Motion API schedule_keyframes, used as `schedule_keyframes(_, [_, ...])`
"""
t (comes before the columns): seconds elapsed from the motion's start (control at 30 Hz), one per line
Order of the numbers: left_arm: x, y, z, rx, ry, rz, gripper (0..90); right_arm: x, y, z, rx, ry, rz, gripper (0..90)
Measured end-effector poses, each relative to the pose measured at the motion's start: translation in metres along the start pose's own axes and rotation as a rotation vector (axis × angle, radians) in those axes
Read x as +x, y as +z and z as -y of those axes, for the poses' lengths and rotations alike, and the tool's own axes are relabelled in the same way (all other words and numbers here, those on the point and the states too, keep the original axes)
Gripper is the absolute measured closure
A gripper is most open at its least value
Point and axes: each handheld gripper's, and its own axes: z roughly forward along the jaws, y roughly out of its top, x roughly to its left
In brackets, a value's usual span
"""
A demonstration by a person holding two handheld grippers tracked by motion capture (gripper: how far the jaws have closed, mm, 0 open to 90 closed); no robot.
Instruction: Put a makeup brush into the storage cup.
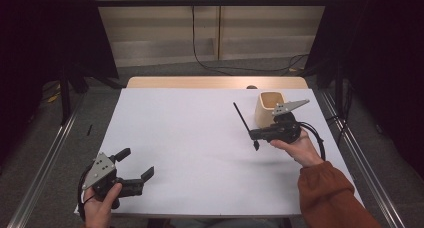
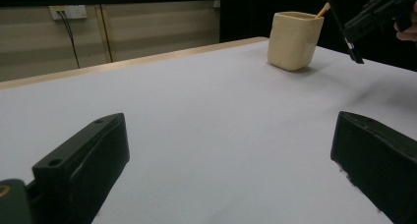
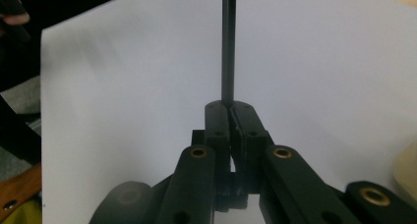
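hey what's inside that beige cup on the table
In the left gripper view, a thin tan stick pokes above the rim of the cup. From the high view the cup's inside looks tan and shadowed; its bottom is hidden by the walls, so anything else in there can't be told.

Thin black stick (image 1: 241, 118): slender, straight, clamped at its lower end, slanting up, above the tabletop's right half, near the far-right corner.

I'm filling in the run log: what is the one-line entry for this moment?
right gripper: shut on thin black stick, beside beige cup | left gripper: open, holding nothing, near table front edge
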Motion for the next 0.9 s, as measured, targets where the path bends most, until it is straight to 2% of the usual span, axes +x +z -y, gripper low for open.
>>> schedule_keyframes(0.27, [0.000, 0.000, 0.000, -0.002, 0.000, 0.000, 1.4, 0.000, -0.005, -0.003, -0.095, -0.007, 0.028, 86.7])
schedule_keyframes(0.43, [0.000, 0.001, -0.001, -0.002, 0.003, 0.005, 1.4, 0.000, -0.005, -0.005, -0.130, -0.005, -0.011, 86.7])
schedule_keyframes(0.53, [0.000, 0.001, -0.001, 0.001, 0.010, 0.008, 1.4, 0.002, -0.003, -0.005, -0.123, -0.008, -0.018, 86.7])
schedule_keyframes(0.67, [0.000, 0.001, 0.000, -0.001, 0.006, 0.004, 1.4, 0.009, -0.003, -0.009, -0.142, -0.024, -0.047, 86.7])
schedule_keyframes(0.9, [0.000, 0.001, 0.000, -0.001, 0.006, 0.007, 1.4, 0.022, 0.007, -0.012, -0.110, -0.058, -0.079, 86.7])
